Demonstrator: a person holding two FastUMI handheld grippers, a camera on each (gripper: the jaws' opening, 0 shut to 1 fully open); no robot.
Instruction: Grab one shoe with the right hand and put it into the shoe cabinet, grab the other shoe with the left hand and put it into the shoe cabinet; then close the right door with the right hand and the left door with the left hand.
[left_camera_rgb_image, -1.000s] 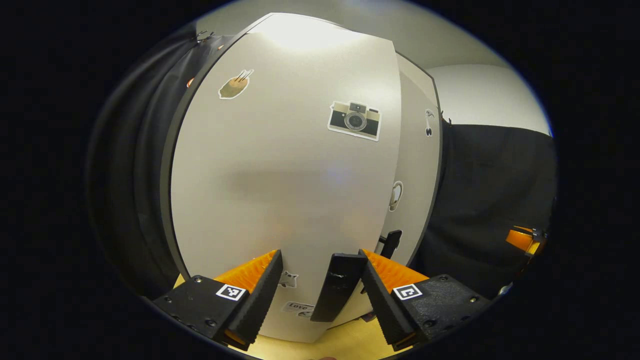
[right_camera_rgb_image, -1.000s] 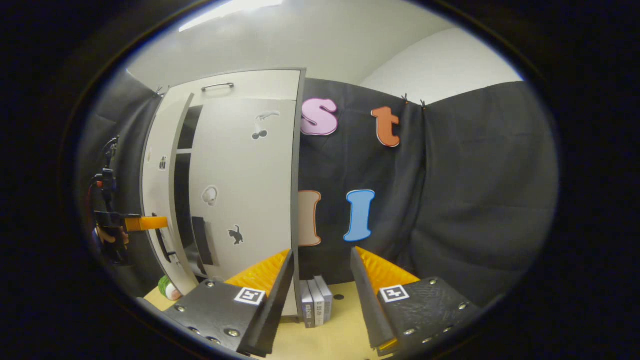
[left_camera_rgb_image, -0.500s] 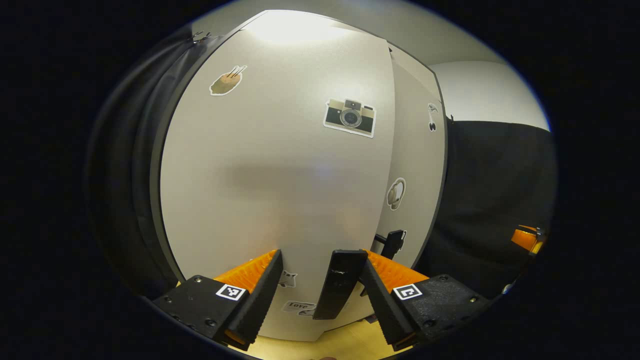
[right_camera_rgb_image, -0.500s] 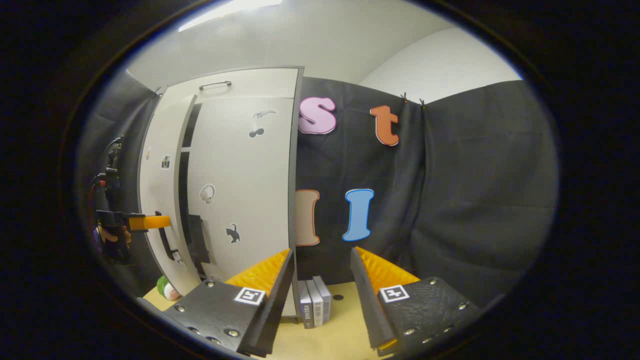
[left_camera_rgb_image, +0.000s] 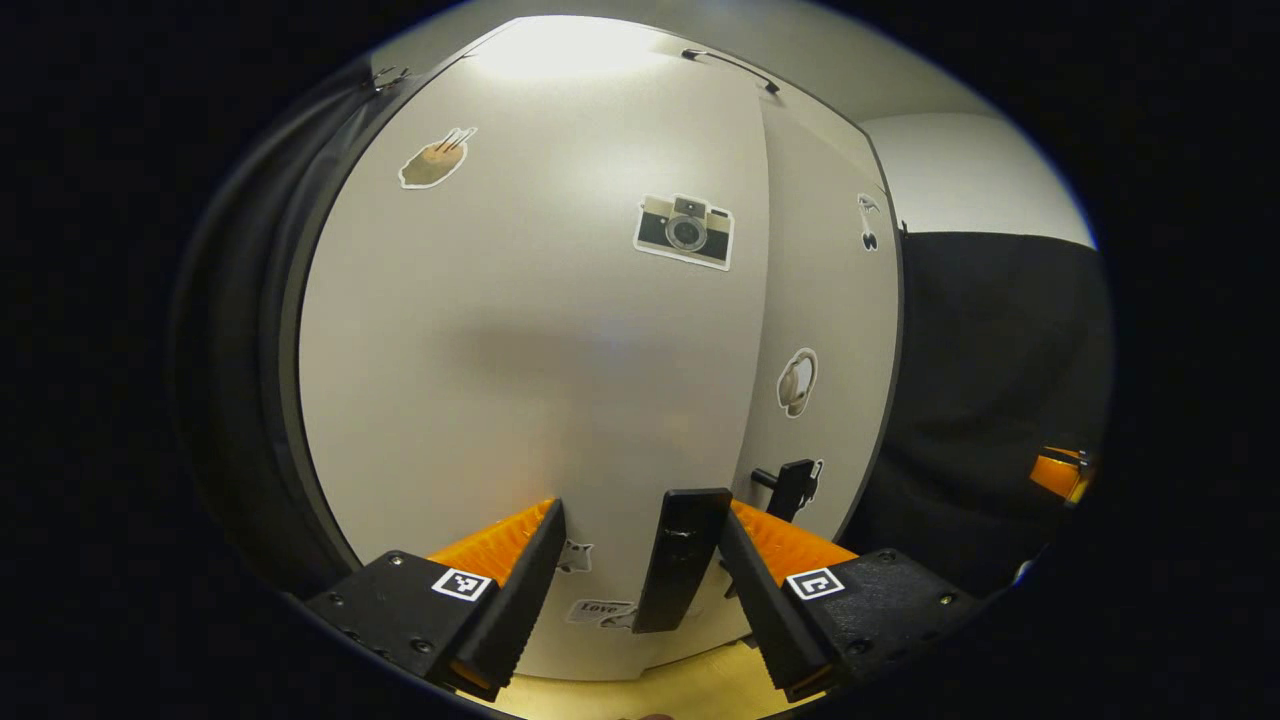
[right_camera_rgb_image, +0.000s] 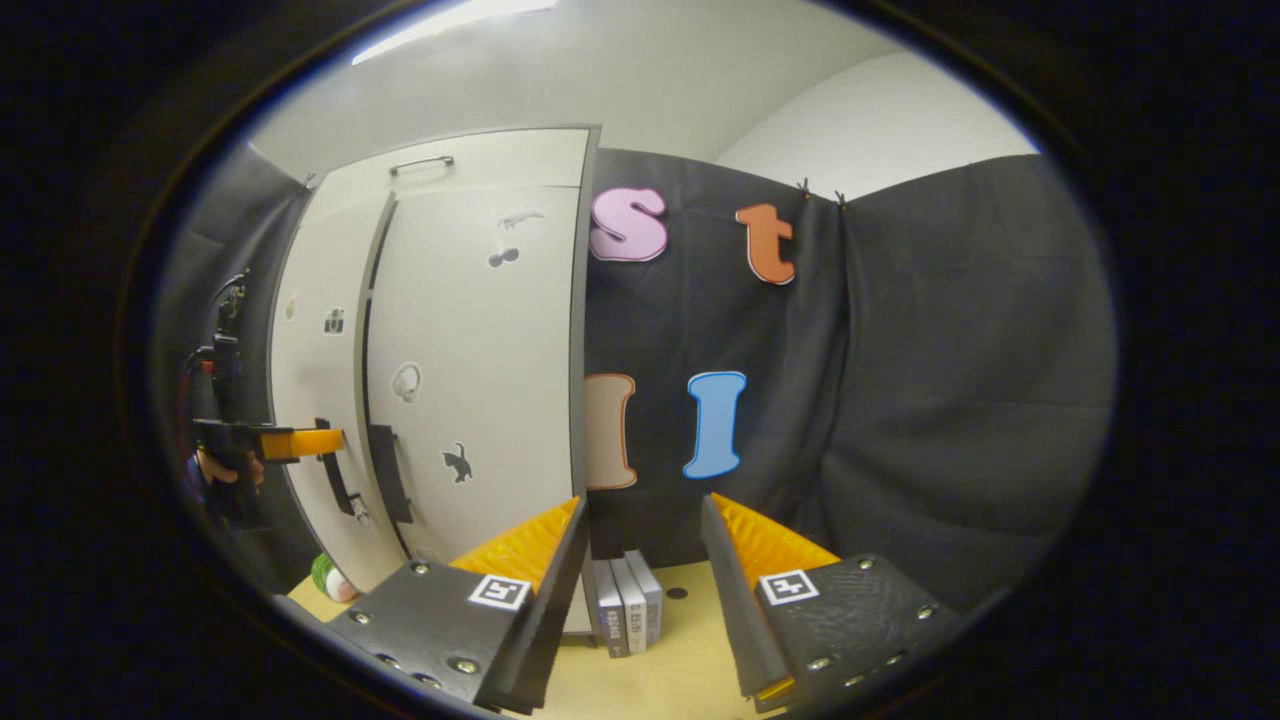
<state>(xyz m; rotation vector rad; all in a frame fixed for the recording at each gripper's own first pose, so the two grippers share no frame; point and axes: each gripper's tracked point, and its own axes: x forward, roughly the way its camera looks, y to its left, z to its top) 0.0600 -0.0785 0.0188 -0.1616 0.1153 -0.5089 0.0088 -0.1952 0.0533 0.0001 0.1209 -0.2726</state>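
Left gripper view puts us right up against the shoe cabinet's left door (left_camera_rgb_image: 520, 350), a pale panel with a camera sticker (left_camera_rgb_image: 684, 231) high on it. Our left gripper (left_camera_rgb_image: 640, 580) has its fingers spread, and the door's dark handle (left_camera_rgb_image: 678, 560) stands between them, close beside the right-hand finger; we cannot tell whether that finger touches it. Further right sits the right door (left_camera_rgb_image: 830, 330), its own handle (left_camera_rgb_image: 794, 485) just past the seam. In the right gripper view, the left gripper (right_camera_rgb_image: 300, 441) shows far left at the left door's handle, a narrow dark gap remains between the two doors, and the right door (right_camera_rgb_image: 480, 370) looks shut. Our right gripper (right_camera_rgb_image: 640, 560) hangs apart from the cabinet, fingers spread and empty, above a few books (right_camera_rgb_image: 627, 603) on the wooden floor (right_camera_rgb_image: 650, 680).
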